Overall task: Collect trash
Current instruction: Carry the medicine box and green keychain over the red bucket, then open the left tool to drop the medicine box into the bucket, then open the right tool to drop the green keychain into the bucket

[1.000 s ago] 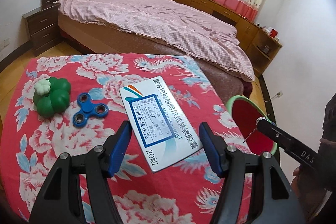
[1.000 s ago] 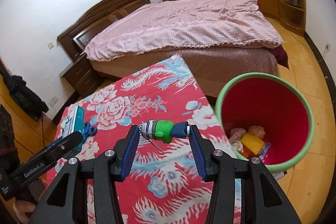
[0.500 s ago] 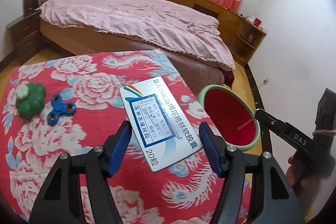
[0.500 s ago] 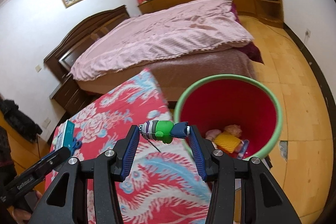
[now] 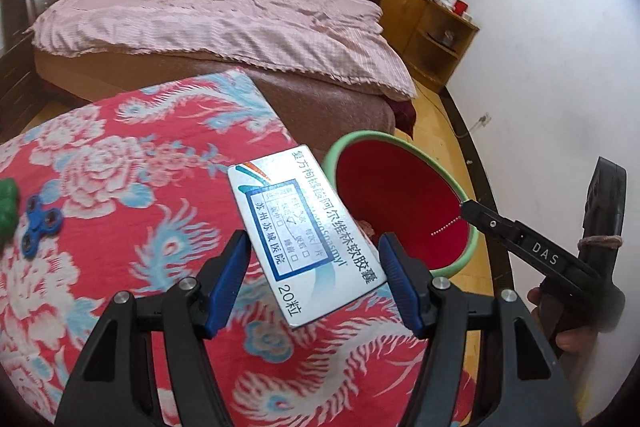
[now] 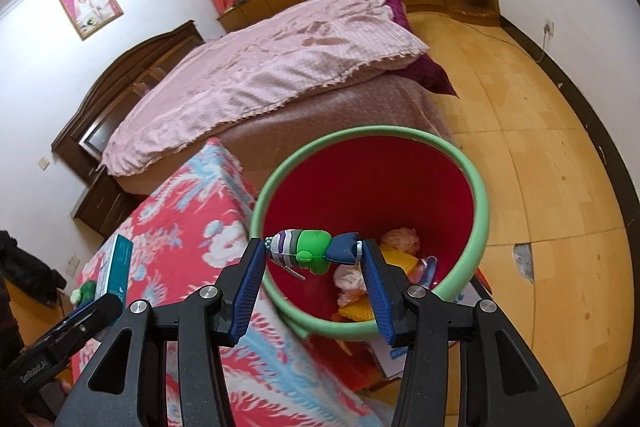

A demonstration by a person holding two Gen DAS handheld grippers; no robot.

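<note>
**Trash held over the bin, both hands loaded**

Trash is in both grippers. The right gripper (image 6: 312,257) is clamped on a small green, purple and blue toy figure (image 6: 314,251), pinched end to end between the blue pads, its bead chain dangling below. It hangs above the mouth of the red bin with the green rim (image 6: 478,211), which already holds some yellow and pink scraps. The left gripper (image 5: 314,277) stands fairly wide, gripping a flat medicine box (image 5: 300,223) by its long edges, above the flowered tablecloth (image 5: 120,163) near the table's corner, with the bin just beyond.

The toy is held only at its tips, so it could twist out early, and if let go too near the rim it might bounce onto the floor. The box is not yet over the bin; released here it would land on the table. A blue spinner (image 5: 40,223) and a green toy (image 5: 7,203) lie on the table, uncollected.
</note>
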